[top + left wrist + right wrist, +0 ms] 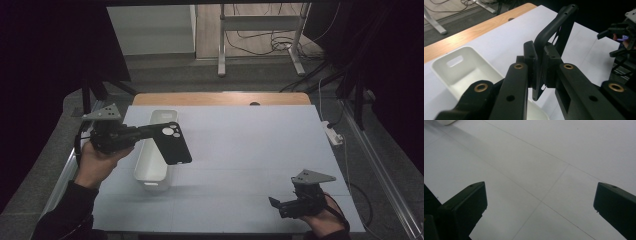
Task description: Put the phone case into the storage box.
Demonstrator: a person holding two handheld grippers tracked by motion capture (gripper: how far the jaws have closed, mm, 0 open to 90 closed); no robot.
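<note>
Item 1: black phone case (172, 142), held above the surface (240, 145), over the near half of the white bin (152, 172). Camera cut-outs are seen at its upper end in the high view. No brand, label or writing can be read on it.

Item 2: left gripper (145, 132), clamped shut on the phone case; in the left gripper view the case edge (541, 50) is seen pinched between the two pads, the case rising upward past them.

Item 3: right gripper (276, 204), jaws wide apart, nothing between them; held low near the front right corner of the surface, well apart from the case.

Item 4: white bin, long and narrow, a handle slot in its end wall (455, 60); unmarked.

Item 5: surface, pale, crossed by thin seam lines; wooden strip (220, 98) at far edge.
</note>
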